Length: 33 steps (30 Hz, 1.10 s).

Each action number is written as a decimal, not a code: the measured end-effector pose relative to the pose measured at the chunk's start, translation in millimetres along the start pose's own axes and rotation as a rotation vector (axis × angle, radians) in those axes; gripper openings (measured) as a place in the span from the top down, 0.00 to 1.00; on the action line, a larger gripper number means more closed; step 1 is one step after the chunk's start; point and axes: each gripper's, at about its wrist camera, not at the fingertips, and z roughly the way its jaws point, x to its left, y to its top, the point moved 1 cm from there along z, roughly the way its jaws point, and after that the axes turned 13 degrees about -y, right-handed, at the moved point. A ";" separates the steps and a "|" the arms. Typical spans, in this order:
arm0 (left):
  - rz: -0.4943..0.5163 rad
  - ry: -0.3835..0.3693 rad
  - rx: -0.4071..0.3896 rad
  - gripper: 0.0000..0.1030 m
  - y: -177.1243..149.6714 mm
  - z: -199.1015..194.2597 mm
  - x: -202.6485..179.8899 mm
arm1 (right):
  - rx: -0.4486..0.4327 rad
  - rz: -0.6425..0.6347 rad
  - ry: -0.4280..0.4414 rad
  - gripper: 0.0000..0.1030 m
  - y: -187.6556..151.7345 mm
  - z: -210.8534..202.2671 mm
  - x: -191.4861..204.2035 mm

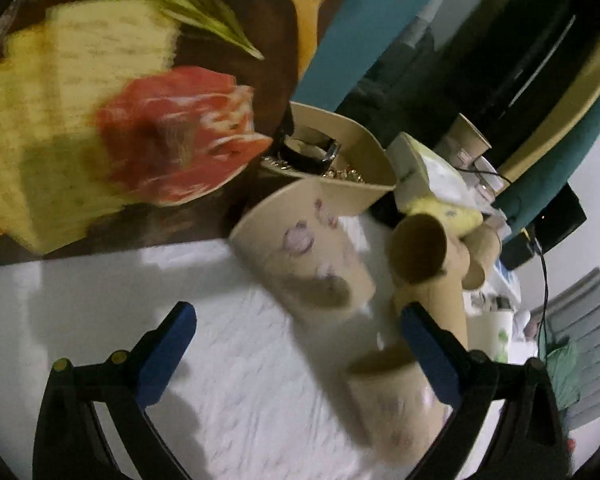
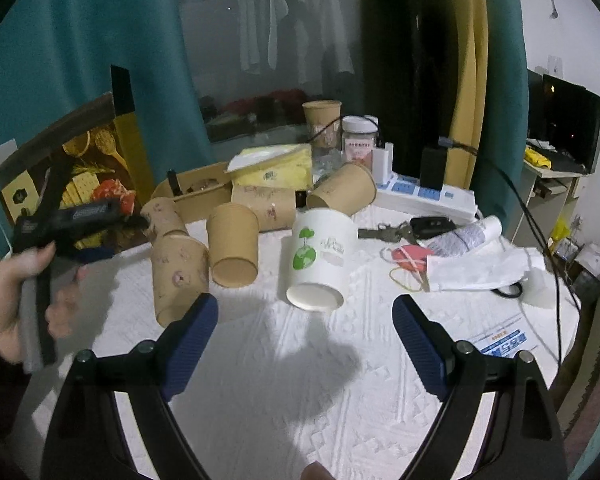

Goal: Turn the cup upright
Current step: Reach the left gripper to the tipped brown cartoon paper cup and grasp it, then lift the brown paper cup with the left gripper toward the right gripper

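Seven paper cups show in the right wrist view: six brown ones and one white cup with a green globe print. The white cup serves as the landmark here.

The white cup stands upside down on the table, base up and mouth down, its long axis near vertical and tipped slightly. Just left of it a plain brown cup also stands inverted. Further left two patterned brown cups are nested, tilted, with the open mouth facing down and toward the camera. Behind the white cup two brown cups lie on their sides: one patterned, one plain with its mouth turned left. One more brown cup stands upright far behind.

The right gripper hangs in front of the white cup, its blue fingers spread wide and holding nothing. The left gripper has its fingers wide apart too, with nothing gripped; the view is blurred. A hand holds that gripper at far left of the white cup.

A white embossed cloth covers the table. Right of the white cup lie keys, a paper packet and rubber bands. Behind stand a cardboard box, a jar, teal curtains and a dark window.
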 end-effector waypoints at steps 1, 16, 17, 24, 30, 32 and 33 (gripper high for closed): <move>-0.011 -0.007 0.012 0.03 3.9 9.2 -0.4 | 0.005 0.003 0.000 0.15 -2.3 1.4 -0.7; -0.087 0.002 0.050 0.33 17.3 43.3 5.7 | -0.016 0.030 0.004 0.15 -17.3 -11.5 -4.9; -0.081 -0.006 0.046 0.34 16.3 37.1 4.4 | -0.024 0.031 0.006 0.15 -17.5 -17.4 -3.4; -0.034 -0.063 0.024 0.37 -2.4 -19.9 -9.4 | -0.060 0.045 0.026 0.15 -24.3 -56.7 6.1; 0.033 -0.095 0.017 0.37 -50.6 -96.5 -13.1 | -0.071 0.061 0.038 0.15 -50.1 -98.0 15.1; 0.047 -0.099 0.019 0.37 -70.8 -116.7 -14.7 | -0.069 0.062 0.039 0.15 -60.8 -108.7 16.8; 0.046 -0.106 0.024 0.37 -85.5 -128.4 -15.0 | -0.067 0.062 0.041 0.15 -65.9 -113.5 17.5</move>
